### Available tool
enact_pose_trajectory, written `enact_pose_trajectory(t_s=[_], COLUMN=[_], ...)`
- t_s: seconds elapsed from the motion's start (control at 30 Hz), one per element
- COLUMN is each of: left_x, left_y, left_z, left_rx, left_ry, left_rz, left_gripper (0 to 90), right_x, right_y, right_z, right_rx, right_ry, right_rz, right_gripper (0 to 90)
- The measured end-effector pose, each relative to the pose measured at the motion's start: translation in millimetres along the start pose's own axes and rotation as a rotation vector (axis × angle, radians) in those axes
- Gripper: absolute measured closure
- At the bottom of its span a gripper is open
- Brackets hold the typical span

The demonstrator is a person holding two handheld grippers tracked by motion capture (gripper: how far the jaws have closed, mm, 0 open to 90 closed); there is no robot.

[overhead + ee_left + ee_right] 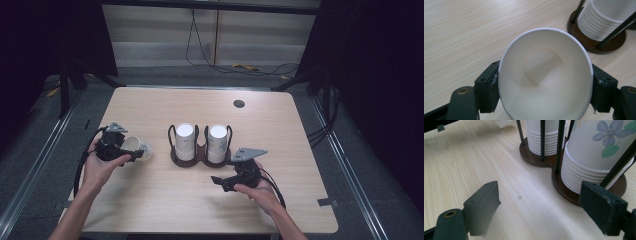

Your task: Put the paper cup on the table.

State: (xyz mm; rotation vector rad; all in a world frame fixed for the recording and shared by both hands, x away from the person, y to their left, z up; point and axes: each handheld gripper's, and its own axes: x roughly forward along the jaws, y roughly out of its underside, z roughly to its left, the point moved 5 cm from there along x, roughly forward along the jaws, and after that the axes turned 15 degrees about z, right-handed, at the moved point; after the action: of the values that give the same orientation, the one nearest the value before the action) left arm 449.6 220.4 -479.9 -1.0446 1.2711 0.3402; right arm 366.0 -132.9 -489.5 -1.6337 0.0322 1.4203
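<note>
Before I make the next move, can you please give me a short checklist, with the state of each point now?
1. Left gripper holds the paper cup from both sides: ok.
2. Held cup keeps its round shape: not ok, the rim is pressed into an oval.
3. Right gripper is open with nothing between its jaws: ok.
4. Cup holder stands flat on the table, both stacks upright inside the rods: ok.
5. Held cup is lifted off the table: cannot tell.
</note>
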Motion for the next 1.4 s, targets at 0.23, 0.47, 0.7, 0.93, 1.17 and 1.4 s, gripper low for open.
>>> enact_pose_trajectory(t_s=[0.23, 0.47, 0.7, 0.93, 1.17, 1.4], left_x=[0.8, 6.5, 13.7, 17.3, 13.6, 12.2], left_y=[0.4, -6.1, -13.3, -14.9, -15.8, -11.8], left_z=[5.4, 5.0, 5.8, 5.7, 7.4, 10.3], left_rx=[0.010, -0.011, -0.012, -0.029, -0.054, -0.088], left_ry=[-0.028, -0.029, -0.029, -0.036, -0.060, -0.059], left_rz=[0.067, 0.101, 0.120, 0.145, 0.163, 0.199], left_gripper=[25.1, 23.2, 21.6, 20.8, 20.8, 20.7], right_x=[0.1, 2.1, 1.8, 1.3, 1.0, 0.2], right_y=[-0.5, -0.4, -0.5, -0.6, -0.5, -0.7], right_z=[0.3, 0.2, 1.2, 1.1, 1.4, 1.5], right_rx=[-0.001, -0.002, -0.005, -0.006, -0.006, -0.007], right_ry=[0.003, -0.001, -0.001, -0.003, -0.001, -0.002], right_rz=[-0.003, 0.003, 0.004, 0.003, 0.005, 0.000], right_gripper=[16.6, 16.6, 16.6, 16.7, 16.6, 16.6])
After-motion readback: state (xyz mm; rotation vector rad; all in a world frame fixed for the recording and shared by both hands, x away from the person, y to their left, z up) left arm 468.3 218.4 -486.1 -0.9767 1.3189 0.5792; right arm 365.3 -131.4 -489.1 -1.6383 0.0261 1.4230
